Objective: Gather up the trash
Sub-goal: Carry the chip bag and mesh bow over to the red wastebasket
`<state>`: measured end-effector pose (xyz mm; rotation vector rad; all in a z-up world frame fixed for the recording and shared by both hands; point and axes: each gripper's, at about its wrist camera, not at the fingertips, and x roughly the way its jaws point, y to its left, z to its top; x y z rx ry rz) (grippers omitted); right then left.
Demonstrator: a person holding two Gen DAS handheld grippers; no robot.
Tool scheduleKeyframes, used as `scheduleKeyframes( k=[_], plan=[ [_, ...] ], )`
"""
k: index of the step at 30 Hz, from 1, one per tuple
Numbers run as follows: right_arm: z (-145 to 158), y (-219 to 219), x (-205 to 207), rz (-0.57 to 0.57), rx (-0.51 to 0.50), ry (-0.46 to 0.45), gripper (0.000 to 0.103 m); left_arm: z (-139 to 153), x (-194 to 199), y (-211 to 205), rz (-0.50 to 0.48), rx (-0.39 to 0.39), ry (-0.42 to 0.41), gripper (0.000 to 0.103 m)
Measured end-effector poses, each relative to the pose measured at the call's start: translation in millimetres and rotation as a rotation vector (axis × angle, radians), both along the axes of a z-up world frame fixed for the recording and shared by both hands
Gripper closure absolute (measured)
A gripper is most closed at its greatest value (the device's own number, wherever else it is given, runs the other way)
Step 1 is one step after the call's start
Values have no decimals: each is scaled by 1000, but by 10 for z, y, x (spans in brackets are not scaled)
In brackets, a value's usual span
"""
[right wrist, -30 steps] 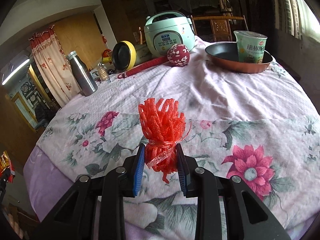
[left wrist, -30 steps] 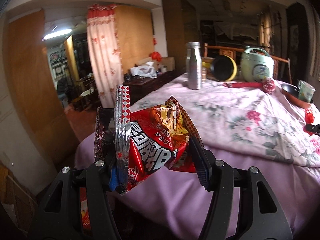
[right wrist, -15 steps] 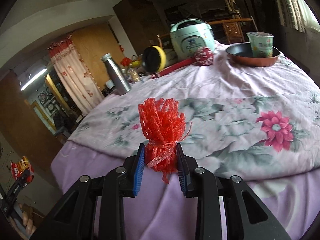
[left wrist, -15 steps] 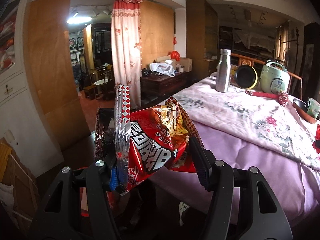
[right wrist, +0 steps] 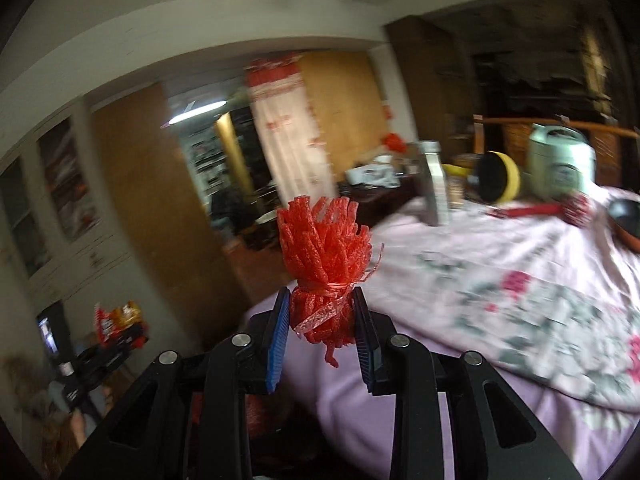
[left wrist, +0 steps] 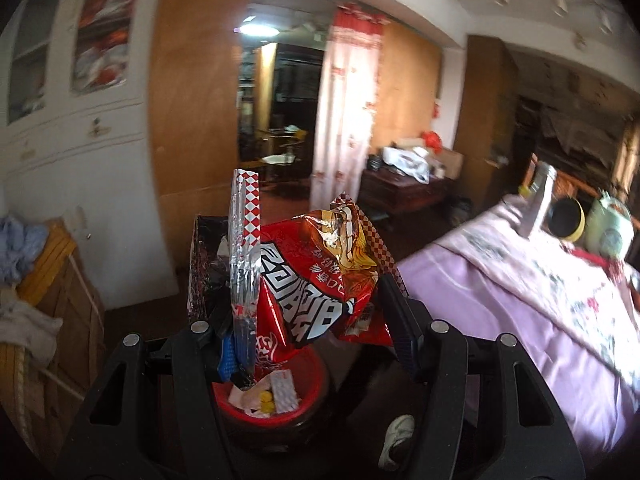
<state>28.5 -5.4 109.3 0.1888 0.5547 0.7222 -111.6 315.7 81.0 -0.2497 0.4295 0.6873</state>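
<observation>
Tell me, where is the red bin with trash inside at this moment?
In the left wrist view, the red bin stands on the dark floor low in the centre, below the held snack wrapper, left of the pink-covered table.

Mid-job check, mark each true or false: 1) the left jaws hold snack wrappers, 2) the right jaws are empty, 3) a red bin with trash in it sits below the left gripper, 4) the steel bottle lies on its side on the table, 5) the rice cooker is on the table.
1) True. The left gripper is shut on the red snack wrappers.
2) False. The right gripper is clamped on a red foam net.
3) True. The red bin below holds scraps.
4) False. The steel bottle stands upright on the table.
5) True. The green rice cooker sits at the table's far side.
</observation>
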Motion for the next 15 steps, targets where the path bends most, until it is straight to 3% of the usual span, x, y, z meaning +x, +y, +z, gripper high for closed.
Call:
scheduleKeyframes(
  k=[4,8,15],
  plan=[
    [23,476,-198,91,-17,-4,72,-81,-208,364,70,-39,-30,44],
    [-179,907,-326,163,-23,28,72,-334,-247,704,127,-88,-12,44],
    [-677,1580,-303,252,-127,118,72,-1110,-82,1396,206,-270,98,44]
  ],
)
